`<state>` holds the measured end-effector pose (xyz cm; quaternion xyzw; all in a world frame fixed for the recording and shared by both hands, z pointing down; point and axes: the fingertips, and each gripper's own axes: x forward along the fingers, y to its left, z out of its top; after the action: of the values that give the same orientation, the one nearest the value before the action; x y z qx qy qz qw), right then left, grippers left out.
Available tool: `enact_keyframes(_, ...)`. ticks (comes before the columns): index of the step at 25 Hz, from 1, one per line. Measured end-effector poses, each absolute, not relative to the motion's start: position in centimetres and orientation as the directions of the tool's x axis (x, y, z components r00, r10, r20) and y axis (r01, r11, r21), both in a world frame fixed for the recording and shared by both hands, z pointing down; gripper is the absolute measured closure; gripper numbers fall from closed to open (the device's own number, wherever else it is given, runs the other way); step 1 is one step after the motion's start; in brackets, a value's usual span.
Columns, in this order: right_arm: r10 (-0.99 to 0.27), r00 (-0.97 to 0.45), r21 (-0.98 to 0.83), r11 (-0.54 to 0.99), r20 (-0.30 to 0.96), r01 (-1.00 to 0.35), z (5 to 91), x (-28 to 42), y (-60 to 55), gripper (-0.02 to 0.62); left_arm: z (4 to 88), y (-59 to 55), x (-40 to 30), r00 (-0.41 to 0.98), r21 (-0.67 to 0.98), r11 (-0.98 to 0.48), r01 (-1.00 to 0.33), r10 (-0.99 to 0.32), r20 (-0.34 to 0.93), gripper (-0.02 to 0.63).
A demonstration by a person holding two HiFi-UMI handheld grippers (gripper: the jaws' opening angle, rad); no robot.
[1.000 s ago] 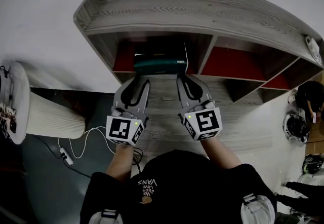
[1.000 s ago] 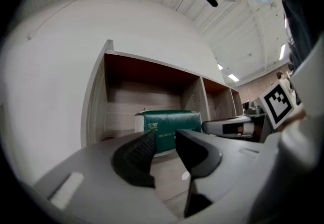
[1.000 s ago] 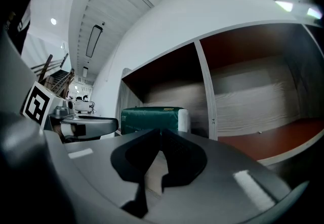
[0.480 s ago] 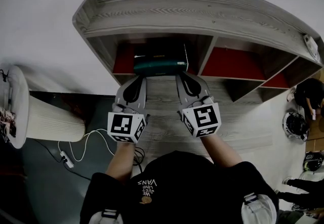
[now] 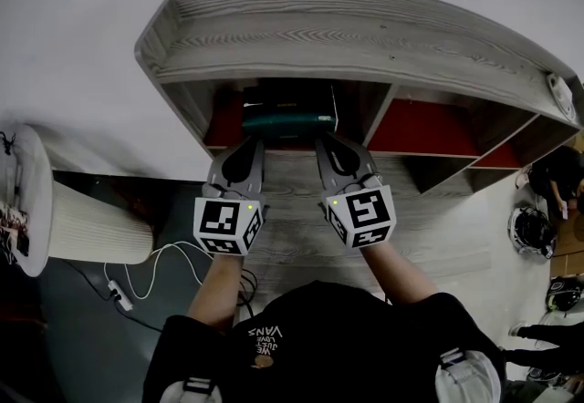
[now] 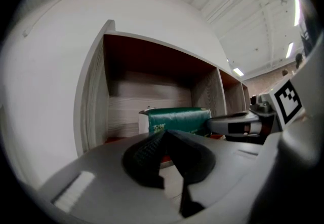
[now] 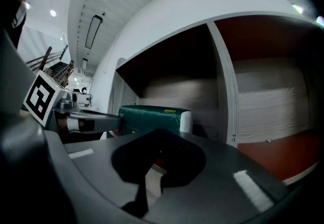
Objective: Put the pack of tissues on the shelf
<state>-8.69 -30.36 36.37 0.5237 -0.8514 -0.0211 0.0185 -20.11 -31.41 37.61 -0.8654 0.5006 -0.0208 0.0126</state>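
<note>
At twelve o'clock from both grippers, the pack of tissues (image 5: pixel 289 114) lies in the leftmost compartment of the shelf (image 5: pixel 365 27). Its long axis runs nine to three, with a long green side facing six. The left gripper (image 5: pixel 246 146) and right gripper (image 5: pixel 328 144) have their fingers pressed together, pinching nothing. The placing looks complete. The best move is to back both straight toward six, level and clear of the pack.

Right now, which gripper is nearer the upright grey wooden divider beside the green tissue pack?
Right. The right gripper sits just before the divider; the left gripper, farther left.
</note>
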Motion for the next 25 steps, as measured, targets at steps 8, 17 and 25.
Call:
enact_keyframes(8, -0.887, -0.456, 0.064, 0.460, 0.071, -0.886, 36.2, -9.6, -31.8, 0.592, 37.6, -33.2, -20.8, 0.487, -0.024, -0.490, -0.871, -0.870, 0.069, 0.549)
enact_keyframes(17, -0.891, -0.449, 0.069, 0.453, 0.069, -0.889, 36.3, -9.9, -31.9, 0.592, 37.6, -33.7, -21.0, 0.480, -0.016, -0.482, -0.876, -0.874, 0.071, 0.548)
enact_keyframes(25, -0.886, -0.464, 0.030, 0.464, 0.013, -0.885, 35.7, -10.0, -30.8, 0.592, 37.4, -32.8, -21.4, 0.472, -0.005, -0.473, -0.881, -0.881, 0.031, 0.548)
